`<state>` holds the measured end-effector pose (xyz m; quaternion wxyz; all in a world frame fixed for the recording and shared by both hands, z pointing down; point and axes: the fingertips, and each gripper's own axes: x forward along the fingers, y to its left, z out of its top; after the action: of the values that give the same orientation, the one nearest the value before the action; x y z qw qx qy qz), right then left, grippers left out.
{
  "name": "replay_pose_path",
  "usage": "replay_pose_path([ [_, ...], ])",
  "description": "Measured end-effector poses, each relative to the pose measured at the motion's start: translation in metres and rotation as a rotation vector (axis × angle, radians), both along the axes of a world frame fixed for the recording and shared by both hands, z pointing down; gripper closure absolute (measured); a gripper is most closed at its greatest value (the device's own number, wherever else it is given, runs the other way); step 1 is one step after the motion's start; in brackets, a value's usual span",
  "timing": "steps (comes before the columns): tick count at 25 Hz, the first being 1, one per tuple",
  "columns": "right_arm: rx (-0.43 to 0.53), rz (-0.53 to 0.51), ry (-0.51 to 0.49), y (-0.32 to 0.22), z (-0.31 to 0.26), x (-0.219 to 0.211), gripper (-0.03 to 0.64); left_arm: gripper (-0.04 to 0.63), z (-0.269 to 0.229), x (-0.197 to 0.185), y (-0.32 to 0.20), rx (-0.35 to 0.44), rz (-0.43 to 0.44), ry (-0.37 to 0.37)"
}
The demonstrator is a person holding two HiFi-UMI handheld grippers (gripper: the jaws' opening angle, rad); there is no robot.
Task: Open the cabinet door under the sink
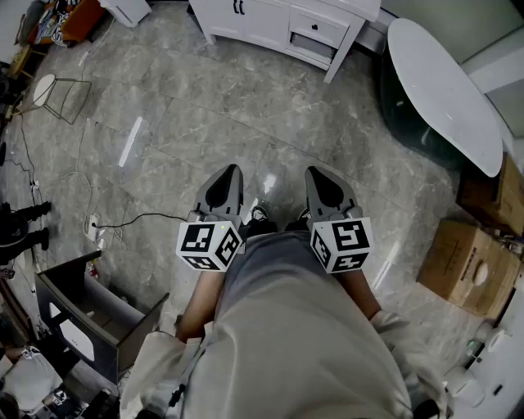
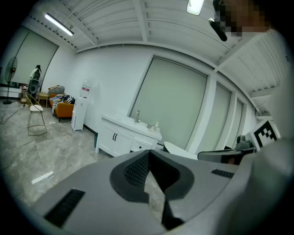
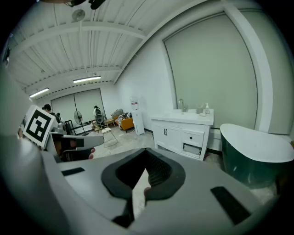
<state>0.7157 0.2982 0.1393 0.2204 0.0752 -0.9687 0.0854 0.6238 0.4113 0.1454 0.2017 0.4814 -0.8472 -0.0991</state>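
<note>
Facing one cabinet (image 1: pixel 262 24), left tool (image 1: pixel 230 173) and right tool (image 1: pixel 316 173) (both closed) hover.

Left gripper (image 1: pixel 230 172): held low in front of the body, aimed forward and down; jaws closed tip to tip, nothing between them.
Right gripper (image 1: pixel 317 173): level with the left one, side by side with a gap between; same aim, jaws pressed together and empty.
Marker cubes: left cube (image 1: pixel 209 243) and right cube (image 1: pixel 342 243) sit at the rear of each gripper.
Forearms: left forearm (image 1: pixel 199 304) and right forearm (image 1: pixel 360 288) are bare, tucked close to the torso.
</note>
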Motion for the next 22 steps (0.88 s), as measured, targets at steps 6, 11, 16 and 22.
replay_pose_path([
  [6, 0.005, -0.011, 0.015, 0.025, 0.009, -0.026, 0.606, 0.595, -0.003, -0.023, 0.025, 0.007, 0.003, -0.015],
  [11, -0.061, 0.009, 0.018, 0.043, 0.02, -0.043, 0.606, 0.595, 0.004, -0.036, 0.049, 0.005, 0.014, 0.021],
  [16, -0.139, -0.012, -0.024, 0.051, 0.02, -0.062, 0.606, 0.595, 0.014, -0.054, 0.063, -0.009, -0.003, 0.054],
  [22, -0.14, -0.128, -0.025, 0.058, 0.022, -0.104, 0.607, 0.595, 0.022, -0.086, 0.061, -0.025, -0.01, 0.076],
])
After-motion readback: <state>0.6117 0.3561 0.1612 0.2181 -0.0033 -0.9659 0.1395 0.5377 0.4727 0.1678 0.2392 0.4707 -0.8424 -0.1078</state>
